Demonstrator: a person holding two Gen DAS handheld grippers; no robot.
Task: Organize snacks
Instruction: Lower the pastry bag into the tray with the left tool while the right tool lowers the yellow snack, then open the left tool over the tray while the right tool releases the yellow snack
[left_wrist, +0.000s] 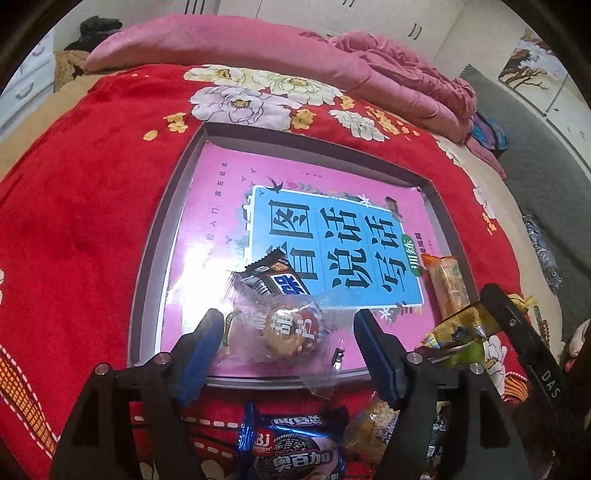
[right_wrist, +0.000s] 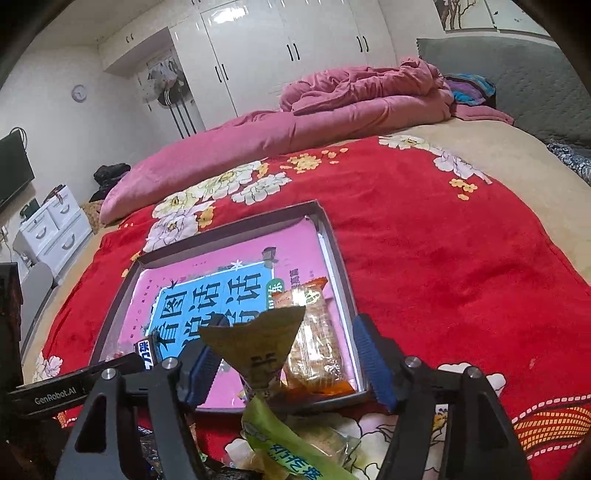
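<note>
A shallow grey tray (left_wrist: 159, 243) (right_wrist: 341, 273) lies on the red flowered blanket with a pink book (left_wrist: 218, 206) as its floor. My left gripper (left_wrist: 288, 332) is open around a clear-wrapped round pastry (left_wrist: 291, 328) lying at the tray's near edge; neither pad presses it. A dark chocolate bar (left_wrist: 267, 277) lies just beyond. My right gripper (right_wrist: 288, 362) is open, with a yellow-green snack packet (right_wrist: 258, 347) standing between its fingers at the tray's near right corner, well clear of the right pad. An orange cracker packet (right_wrist: 314, 343) (left_wrist: 445, 288) rests beside it.
Loose snacks lie on the blanket in front of the tray: a blue cookie packet (left_wrist: 295, 443) and a green packet (right_wrist: 284, 446). A rolled pink quilt (right_wrist: 258, 136) crosses the bed beyond the tray. White wardrobes (right_wrist: 295, 44) stand behind.
</note>
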